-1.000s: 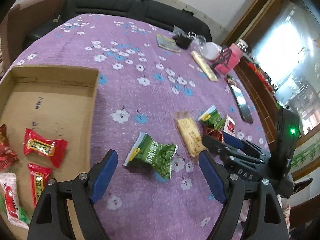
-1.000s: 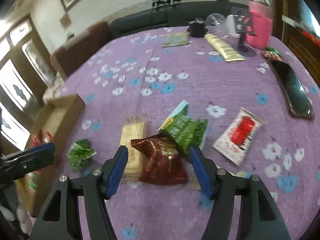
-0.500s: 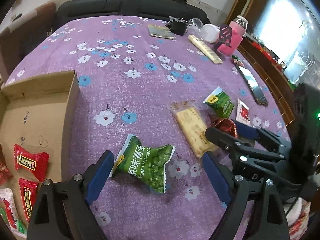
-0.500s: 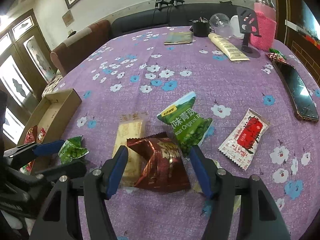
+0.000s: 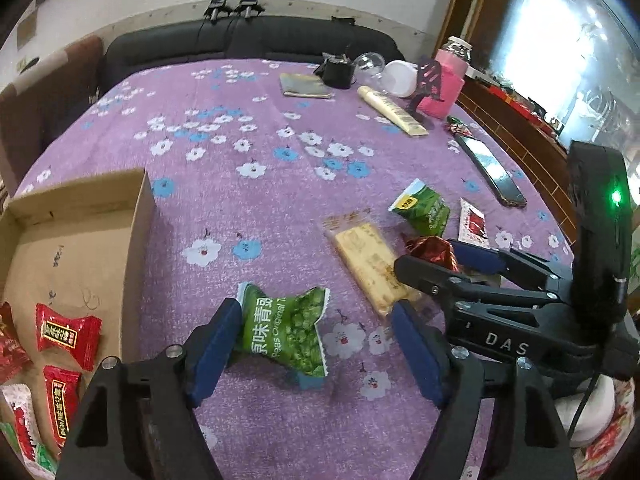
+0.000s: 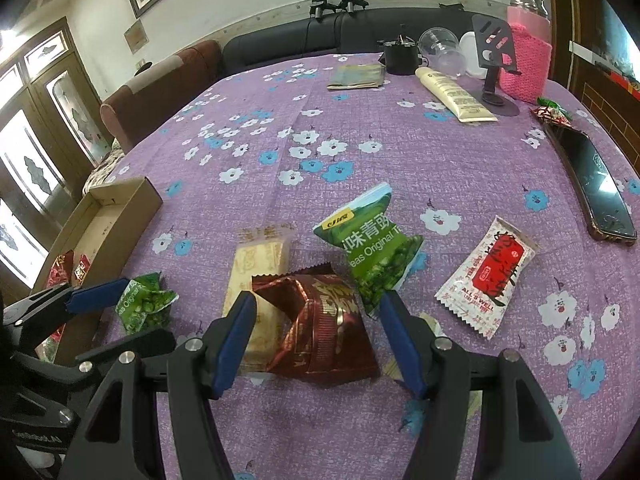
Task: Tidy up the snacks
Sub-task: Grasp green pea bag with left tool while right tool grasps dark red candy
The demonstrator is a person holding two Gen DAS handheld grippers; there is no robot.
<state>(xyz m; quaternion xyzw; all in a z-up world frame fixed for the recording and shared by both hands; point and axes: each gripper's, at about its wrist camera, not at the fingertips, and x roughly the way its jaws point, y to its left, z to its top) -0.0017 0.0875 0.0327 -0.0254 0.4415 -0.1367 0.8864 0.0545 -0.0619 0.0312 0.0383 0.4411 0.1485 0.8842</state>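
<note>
Left tongs [image 5: 316,344] closing, straddling green pea packet [image 5: 286,330] on purple bench [image 5: 248,128]; left pad at packet's edge, right pad apart, nothing clamped. Right tongs [image 6: 316,332] parted around dark red foil packet [image 6: 320,328], pads not pressing. Cardboard box [image 5: 140,216] just left. Versus a second ago: left tongs shifted nearer the pea packet; right tongs unmoved.
</note>
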